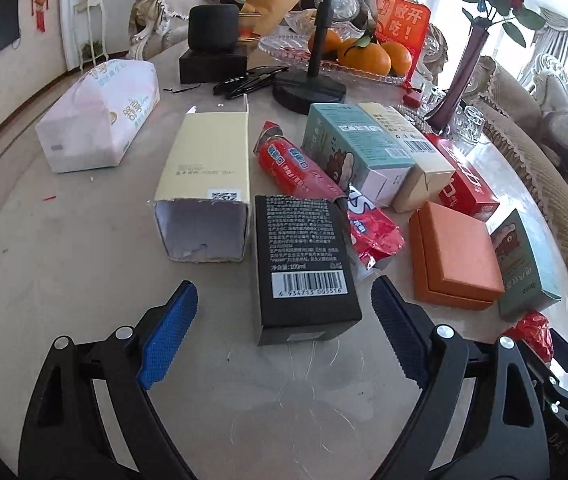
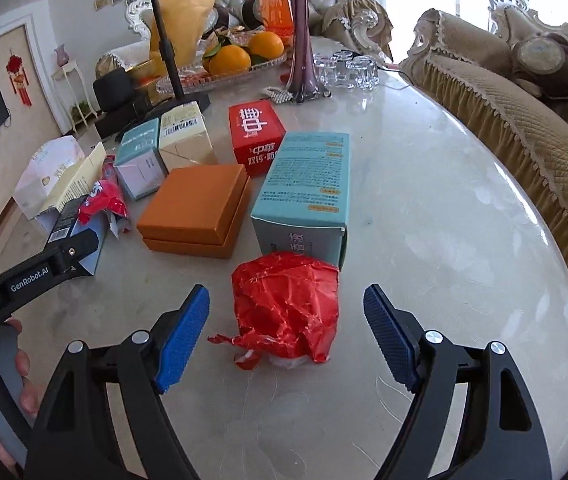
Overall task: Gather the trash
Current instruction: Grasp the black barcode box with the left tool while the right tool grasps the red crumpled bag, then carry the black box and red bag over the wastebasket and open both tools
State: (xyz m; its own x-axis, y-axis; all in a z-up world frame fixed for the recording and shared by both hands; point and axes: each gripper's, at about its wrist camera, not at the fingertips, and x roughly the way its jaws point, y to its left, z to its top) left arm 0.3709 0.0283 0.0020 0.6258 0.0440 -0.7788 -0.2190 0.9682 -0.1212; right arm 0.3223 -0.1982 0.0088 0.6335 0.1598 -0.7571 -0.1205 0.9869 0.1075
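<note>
A black box (image 1: 304,264) with a barcode lies on the marble table, its near end between the open fingers of my left gripper (image 1: 284,320). A crumpled red wrapper (image 2: 288,304) lies between the open fingers of my right gripper (image 2: 286,328); neither pad touches it. It also shows at the right edge of the left wrist view (image 1: 532,330). An open cream carton (image 1: 207,184), a long red snack wrapper (image 1: 316,184), an orange box (image 2: 199,208), a teal box (image 2: 308,192) and a red box (image 2: 255,132) lie further back.
A tissue pack (image 1: 95,120), a black speaker (image 1: 213,28), a stand base (image 1: 310,90), a fruit tray with oranges (image 2: 227,60), a purple vase (image 2: 304,40) and glass cups (image 2: 348,70) stand at the back. A sofa (image 2: 524,120) borders the table's right edge.
</note>
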